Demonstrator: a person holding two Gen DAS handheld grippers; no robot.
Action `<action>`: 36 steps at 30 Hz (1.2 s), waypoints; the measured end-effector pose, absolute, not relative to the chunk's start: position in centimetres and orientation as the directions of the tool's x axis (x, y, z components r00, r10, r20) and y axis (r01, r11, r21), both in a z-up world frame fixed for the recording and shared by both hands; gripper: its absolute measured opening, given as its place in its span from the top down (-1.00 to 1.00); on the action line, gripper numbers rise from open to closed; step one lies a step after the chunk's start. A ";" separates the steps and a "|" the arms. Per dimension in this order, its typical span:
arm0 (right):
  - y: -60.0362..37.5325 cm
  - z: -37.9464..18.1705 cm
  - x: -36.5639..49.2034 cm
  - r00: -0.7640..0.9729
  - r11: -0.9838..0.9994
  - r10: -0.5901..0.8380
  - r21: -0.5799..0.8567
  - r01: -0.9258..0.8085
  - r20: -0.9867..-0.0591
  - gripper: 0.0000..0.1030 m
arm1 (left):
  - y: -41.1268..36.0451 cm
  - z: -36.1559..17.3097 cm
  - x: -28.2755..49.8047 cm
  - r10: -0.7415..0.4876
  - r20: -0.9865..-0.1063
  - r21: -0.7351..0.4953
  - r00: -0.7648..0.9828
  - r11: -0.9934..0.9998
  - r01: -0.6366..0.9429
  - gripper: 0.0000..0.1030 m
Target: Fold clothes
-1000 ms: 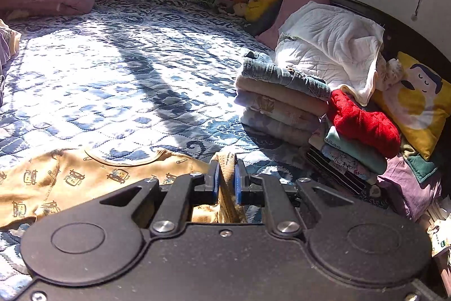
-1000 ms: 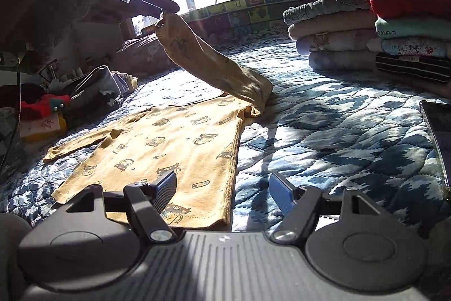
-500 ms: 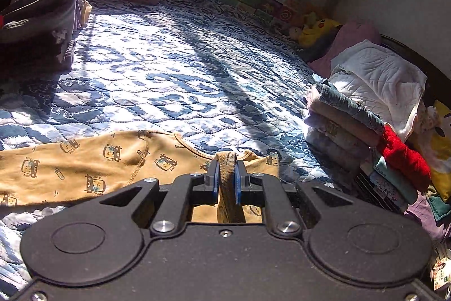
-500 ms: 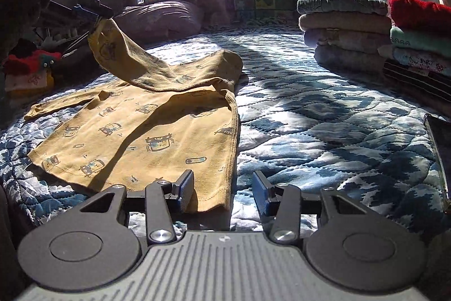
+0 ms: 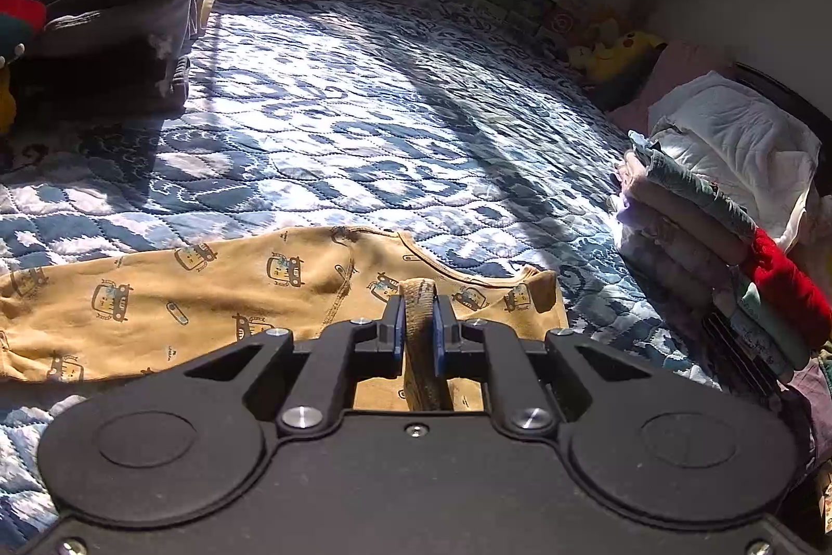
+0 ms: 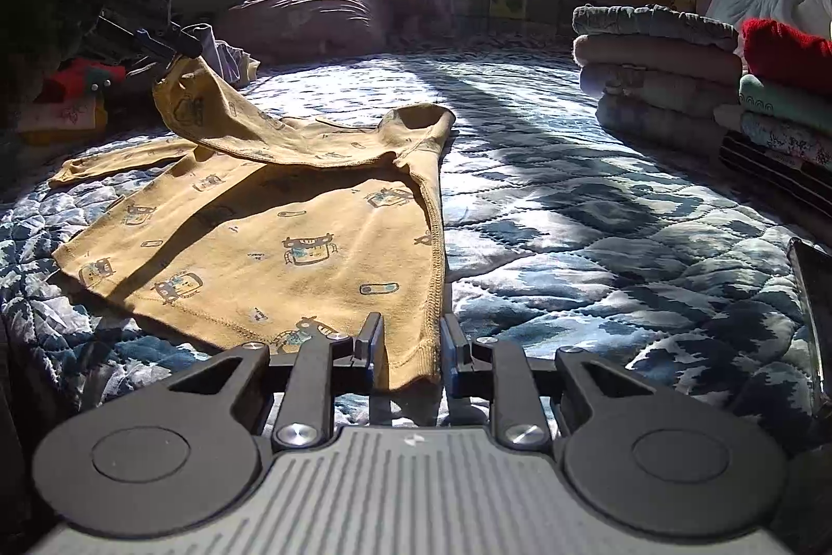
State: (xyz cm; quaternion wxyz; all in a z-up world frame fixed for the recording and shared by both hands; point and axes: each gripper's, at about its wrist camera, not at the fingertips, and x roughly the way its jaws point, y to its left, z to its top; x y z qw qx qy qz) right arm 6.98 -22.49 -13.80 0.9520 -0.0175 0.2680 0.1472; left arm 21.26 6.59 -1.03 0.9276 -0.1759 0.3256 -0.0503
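Shirt (image 6: 270,237), mustard yellow with small car prints, lies spread on the blue patterned quilt (image 6: 598,211) of the bed, its hem toward the near edge and its neckline toward the window end. Your left gripper (image 5: 417,326) is clamped on the cuff of one sleeve (image 5: 418,295); in the right wrist view that sleeve is lifted off the quilt and drawn across the shirt's chest. Your right gripper (image 6: 411,347) sits at the near edge with its jaws a little apart, one on each side of the hem corner (image 6: 413,357), not pressing it. The other sleeve (image 5: 104,300) lies flat on the quilt. Along the right edge of the bed stands a stack of folded clothes (image 6: 655,76).
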 end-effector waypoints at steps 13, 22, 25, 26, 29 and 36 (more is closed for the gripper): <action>-19.1 -11.5 5.7 0.846 0.920 0.292 -0.110 -0.376 -0.447 0.88 | 6.3 5.0 24.7 -0.202 -0.519 -0.189 0.831 0.975 0.119 0.83; -15.0 -11.6 5.7 0.824 0.868 0.339 -0.189 -0.460 -0.454 0.88 | 7.9 4.8 26.0 -0.174 -0.528 -0.158 0.831 0.982 0.105 0.83; -14.2 -11.8 5.9 0.815 0.860 0.349 -0.187 -0.474 -0.462 0.88 | 8.4 5.2 26.1 -0.182 -0.509 -0.173 0.841 0.979 0.107 0.83; -13.9 -11.8 5.9 0.813 0.858 0.353 -0.186 -0.478 -0.463 0.88 | 8.6 5.4 26.1 -0.185 -0.499 -0.177 0.846 0.978 0.110 0.83; -13.4 -12.1 6.3 0.794 0.855 0.374 -0.153 -0.496 -0.479 0.87 | 9.2 5.8 25.9 -0.197 -0.470 -0.190 0.860 0.974 0.120 0.83; -12.8 -12.2 6.0 0.701 0.809 0.512 0.005 -0.588 -0.496 0.30 | 10.2 1.2 26.9 -0.145 -0.560 -0.152 0.816 0.986 0.070 0.83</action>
